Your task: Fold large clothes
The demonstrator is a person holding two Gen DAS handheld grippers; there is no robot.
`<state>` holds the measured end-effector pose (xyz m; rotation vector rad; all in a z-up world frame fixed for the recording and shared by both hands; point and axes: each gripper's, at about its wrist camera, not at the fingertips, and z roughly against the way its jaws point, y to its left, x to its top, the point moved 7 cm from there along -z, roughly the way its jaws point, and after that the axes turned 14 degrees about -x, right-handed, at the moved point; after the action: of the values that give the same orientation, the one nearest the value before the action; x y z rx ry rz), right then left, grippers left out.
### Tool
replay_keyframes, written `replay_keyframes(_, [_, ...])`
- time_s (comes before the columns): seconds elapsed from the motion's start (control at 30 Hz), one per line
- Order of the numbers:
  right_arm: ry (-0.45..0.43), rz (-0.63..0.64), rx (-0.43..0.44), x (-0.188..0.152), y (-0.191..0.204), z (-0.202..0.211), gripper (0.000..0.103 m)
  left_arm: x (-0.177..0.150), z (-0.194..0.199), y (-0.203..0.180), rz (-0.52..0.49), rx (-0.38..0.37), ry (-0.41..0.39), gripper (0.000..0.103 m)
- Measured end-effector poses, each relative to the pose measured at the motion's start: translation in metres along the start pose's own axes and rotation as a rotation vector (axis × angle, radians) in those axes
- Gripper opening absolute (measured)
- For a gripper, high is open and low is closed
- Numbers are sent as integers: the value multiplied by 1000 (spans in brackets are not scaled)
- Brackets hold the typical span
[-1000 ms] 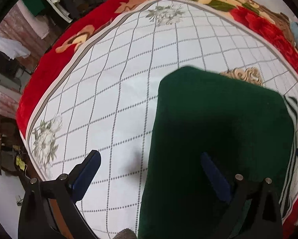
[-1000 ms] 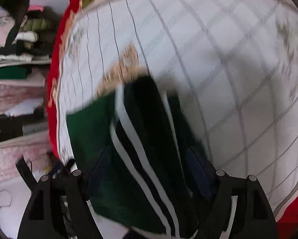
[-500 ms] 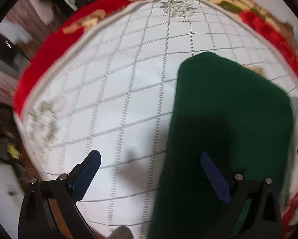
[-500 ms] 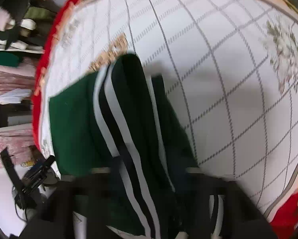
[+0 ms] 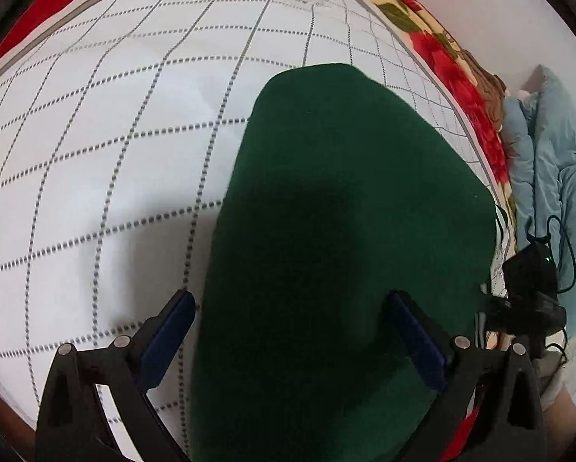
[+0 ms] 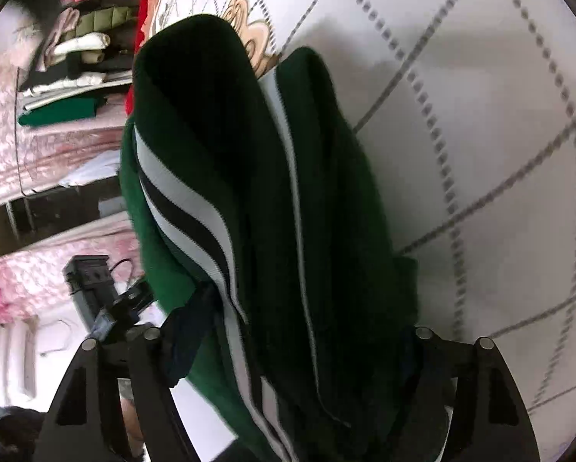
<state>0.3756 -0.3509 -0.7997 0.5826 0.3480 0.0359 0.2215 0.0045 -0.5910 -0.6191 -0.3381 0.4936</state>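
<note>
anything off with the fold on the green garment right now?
The green garment is bunched rather than flat at the right gripper: its white stripes curve and layers overlap unevenly. In the left wrist view it looks smooth. No damage visible.

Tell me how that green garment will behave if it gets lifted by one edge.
The green garment will probably flop: it already hangs in soft folds ahead of the right gripper. It looks thick, so likely fairly heavy. On the bedspread, the folded layers may slide apart.
</note>
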Motion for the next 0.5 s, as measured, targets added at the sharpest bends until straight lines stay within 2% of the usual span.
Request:
replay_keyframes(0.07, [29, -12, 129, -10, 13, 0, 75, 4, 4, 3, -17, 12, -2, 103])
replay_keyframes(0.1, [33, -18, 234, -19, 20, 5, 75, 3, 5, 4, -22, 11, 0, 103])
replay_keyframes(0.13, [29, -14, 299, -28, 24, 8, 73, 5, 6, 7, -30, 0, 7, 103])
replay_keyframes(0.2, [8, -7, 252, -35, 19, -1, 73, 4, 3, 8, -58, -19, 37, 103])
replay_keyframes(0.3, [23, -49, 72, -39, -7, -44, 80, 4, -7, 6, -93, -41, 92, 103])
replay_keyframes(0.33, [31, -54, 74, -40, -9, -54, 86, 4, -10, 4, -101, -44, 102, 103])
replay_keyframes(0.37, [24, -64, 113, -39, -6, -68, 94, 6, -12, 3, -109, -45, 112, 103])
replay_keyframes(0.5, [-13, -81, 122, -32, 22, -95, 96, 9, -8, 3, -129, -54, 130, 103])
